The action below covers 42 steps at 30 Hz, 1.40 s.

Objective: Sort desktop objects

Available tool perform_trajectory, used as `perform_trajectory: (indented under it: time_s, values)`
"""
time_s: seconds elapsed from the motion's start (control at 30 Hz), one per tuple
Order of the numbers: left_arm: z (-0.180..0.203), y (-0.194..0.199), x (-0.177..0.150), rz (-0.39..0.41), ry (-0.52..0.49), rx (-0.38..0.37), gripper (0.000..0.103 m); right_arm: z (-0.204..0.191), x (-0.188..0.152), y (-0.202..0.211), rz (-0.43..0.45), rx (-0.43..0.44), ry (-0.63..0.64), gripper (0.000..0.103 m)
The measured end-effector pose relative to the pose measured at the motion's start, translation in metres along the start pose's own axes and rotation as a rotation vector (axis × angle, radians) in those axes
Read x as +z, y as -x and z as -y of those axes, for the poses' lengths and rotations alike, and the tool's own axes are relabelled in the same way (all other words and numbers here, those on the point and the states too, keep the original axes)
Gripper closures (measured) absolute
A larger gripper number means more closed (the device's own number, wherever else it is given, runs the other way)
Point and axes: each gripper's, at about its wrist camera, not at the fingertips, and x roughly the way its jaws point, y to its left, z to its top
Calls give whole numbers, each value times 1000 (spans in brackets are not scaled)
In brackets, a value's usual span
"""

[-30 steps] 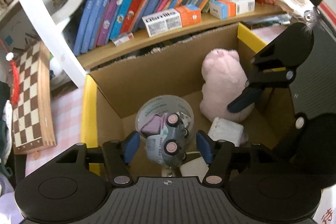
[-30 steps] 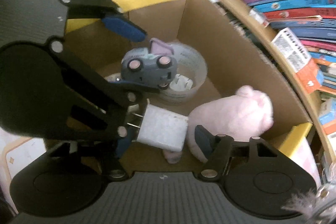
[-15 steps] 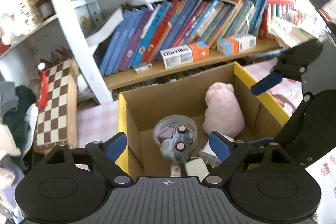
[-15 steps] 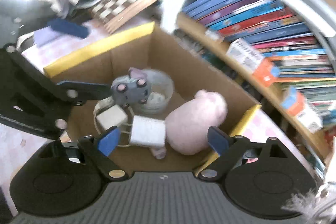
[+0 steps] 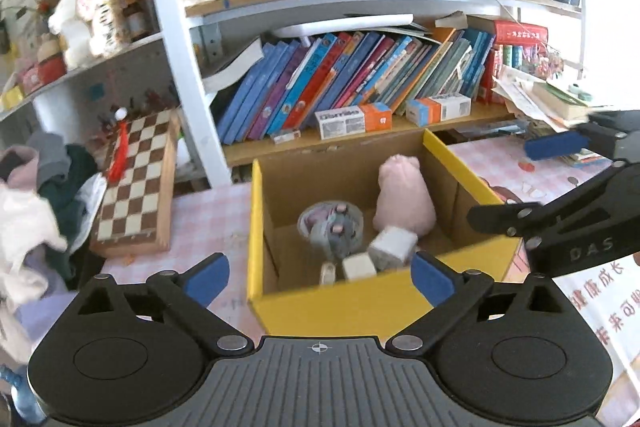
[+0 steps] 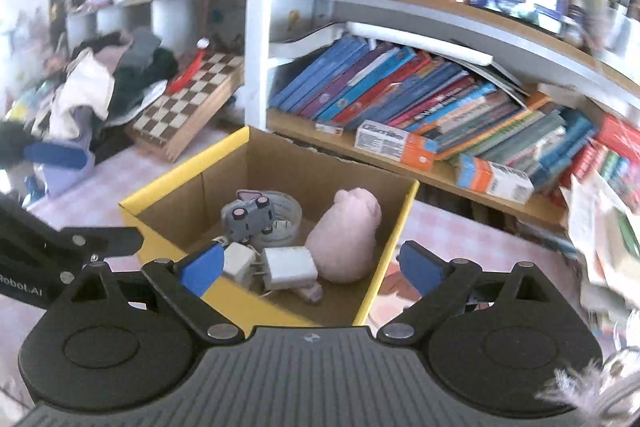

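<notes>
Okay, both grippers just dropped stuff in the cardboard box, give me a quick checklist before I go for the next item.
1. Left gripper empty, jaws just opened: ok.
2. Right gripper empty, jaws just opened: ok.
3. Toy car inside the cardboard box, on its side against the clear round container: ok.
4. White charger in the box beside the pink plush: ok.
5. Next item to sort in view: cannot tell.

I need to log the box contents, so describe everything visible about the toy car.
The toy car is small, grey-blue and plastic-looking, with a lilac part at one end. It lies tipped over, its pale pink-hubbed wheels facing the cameras. It sits inside the cardboard box, leaning on the rim of the clear round container, near a white charger cube. Neither gripper touches it.
</notes>
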Motion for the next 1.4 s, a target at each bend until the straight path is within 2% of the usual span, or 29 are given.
perform_trajectory:
  time_s: [0.23, 0.5, 0.63, 0.73, 1.03, 1.4]
  values:
    - [-1, 31, -36, -7, 75, 3, 4, -24, -34, 37, 28, -89, -99, 7]
    - [7, 61, -73, -14, 50, 18, 3, -54, -75, 65, -52, -132, -122, 5]
    - [11, 69, -88, -28, 36, 72, 3, -69, -93, 74, -88, -155, -121, 5]
    - [14, 75, -99, -41, 27, 85, 3, -80, -105, 78, -113, -167, -133, 4]
    - [23, 88, -120, -85, -18, 60, 3, -100, -120, 87, -146, -202, -136, 4]
    - [15, 95, -132, -109, -11, 62, 0, -114, -128, 94, -185, -226, -141, 3]
